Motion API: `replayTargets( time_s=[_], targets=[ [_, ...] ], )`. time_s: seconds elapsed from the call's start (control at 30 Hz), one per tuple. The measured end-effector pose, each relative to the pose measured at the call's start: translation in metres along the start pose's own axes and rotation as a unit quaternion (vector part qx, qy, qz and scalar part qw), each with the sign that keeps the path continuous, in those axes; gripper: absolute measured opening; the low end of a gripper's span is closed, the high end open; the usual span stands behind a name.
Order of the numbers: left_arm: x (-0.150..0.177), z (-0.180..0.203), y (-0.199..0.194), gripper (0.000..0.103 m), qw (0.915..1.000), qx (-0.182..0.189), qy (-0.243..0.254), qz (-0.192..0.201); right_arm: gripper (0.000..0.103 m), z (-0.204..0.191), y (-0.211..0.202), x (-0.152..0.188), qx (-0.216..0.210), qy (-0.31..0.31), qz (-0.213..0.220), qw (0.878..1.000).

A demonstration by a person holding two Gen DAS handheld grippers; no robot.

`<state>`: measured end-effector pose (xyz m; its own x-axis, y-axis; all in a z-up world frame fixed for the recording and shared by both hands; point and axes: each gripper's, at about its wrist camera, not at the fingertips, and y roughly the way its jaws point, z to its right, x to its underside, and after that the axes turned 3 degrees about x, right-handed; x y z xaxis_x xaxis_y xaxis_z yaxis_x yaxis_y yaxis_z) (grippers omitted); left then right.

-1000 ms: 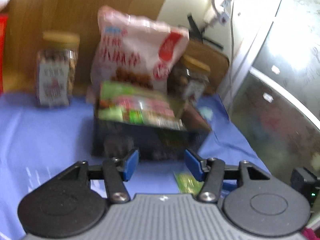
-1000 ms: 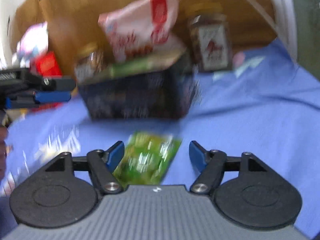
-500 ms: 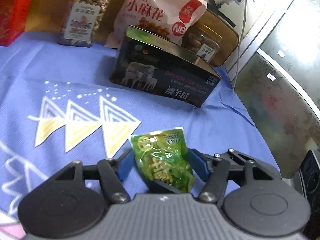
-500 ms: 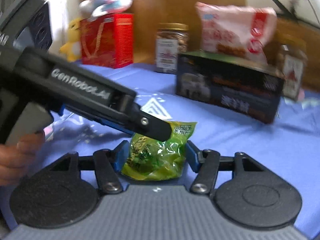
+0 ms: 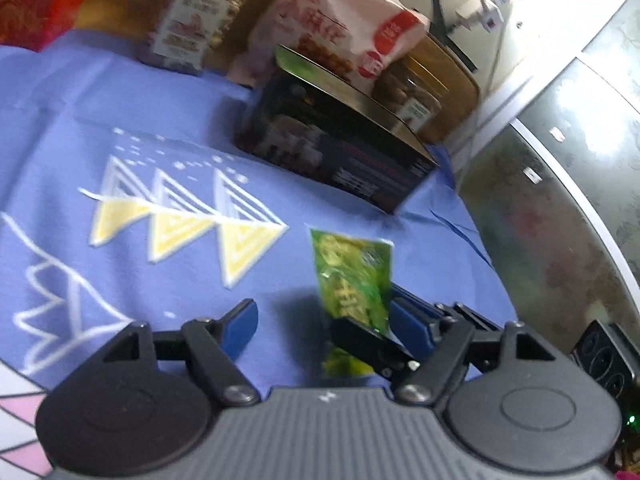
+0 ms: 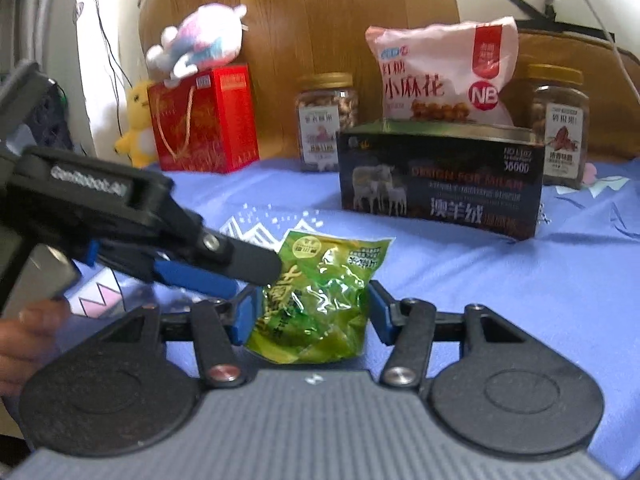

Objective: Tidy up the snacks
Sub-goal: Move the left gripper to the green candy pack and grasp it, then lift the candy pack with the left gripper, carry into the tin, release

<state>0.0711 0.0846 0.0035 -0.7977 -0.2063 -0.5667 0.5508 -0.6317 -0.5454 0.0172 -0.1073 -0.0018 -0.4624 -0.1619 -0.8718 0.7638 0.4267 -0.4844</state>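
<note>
— Where was the green snack packet (image 6: 316, 300)?

— Between the fingers of the right gripper (image 6: 313, 312), over the blue cloth (image 6: 520, 300) and in front of the dark box (image 6: 440, 176), apart from it. It stood on edge. I could not tell whether its lower end touched the cloth.

— Was the right gripper grasping it?

— Yes. Its jaws were closing, and both blue pads lay against the packet's sides, so the packet was pinched between them.

— And the left gripper (image 5: 322, 314)?

— Released. Its jaws were opening. In the left wrist view the packet sat between its fingers but close to the right-side one, with the other pad standing well clear. In the right wrist view it came in from the left, held by a hand (image 6: 24, 332), and one black fingertip reached the packet's upper left corner. I could not tell whether it touched.

— What stood behind?

— A pink snack bag (image 6: 444, 76) leaned upright just behind the box. A gold-lidded jar (image 6: 326, 120) stood to its left and a second jar (image 6: 558, 120) to its right, both against the wooden board (image 6: 340, 8). Further left was a red gift bag (image 6: 204, 120) with a pink plush toy (image 6: 200, 40) on top and a yellow plush toy (image 6: 138, 124) beside it.

— Was the left wrist view sharp?

— No, it was blurred, so the labels there could not be read.
</note>
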Motion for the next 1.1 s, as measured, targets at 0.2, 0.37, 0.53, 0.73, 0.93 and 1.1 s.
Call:
replayTargets(
  time_s=[0.2,0.37,0.53,0.73,0.93,1.1],
  targets=[
    [0.003,0.016,0.021,0.042,0.9992,-0.002,0.027,-0.029,0.06,-0.002,-0.003,0.0,-0.029,-0.009,0.005,1.0],
    [0.003,0.012,0.022,0.027,0.9995,-0.006,0.02,-0.025,0.072,0.003,0.003,-0.001,-0.03,0.005,-0.02,0.999],
    [-0.001,-0.002,0.021,0.025,0.9994,0.014,-0.013,-0.029,0.099,0.004,0.007,0.001,-0.055,0.002,-0.067,0.996],
    [-0.001,-0.004,0.022,0.024,0.9993,0.019,-0.014,-0.027,0.069,-0.015,0.001,0.008,-0.034,-0.07,-0.069,0.995],
    [-0.002,0.0,0.018,0.023,0.9996,0.015,-0.006,-0.022,0.025,-0.011,-0.002,0.009,-0.017,-0.075,-0.054,0.996],
    [-0.004,0.01,0.02,0.023,0.9995,0.014,0.022,-0.019,0.024,-0.007,-0.002,0.008,-0.021,-0.062,-0.05,0.997]
  ],
)
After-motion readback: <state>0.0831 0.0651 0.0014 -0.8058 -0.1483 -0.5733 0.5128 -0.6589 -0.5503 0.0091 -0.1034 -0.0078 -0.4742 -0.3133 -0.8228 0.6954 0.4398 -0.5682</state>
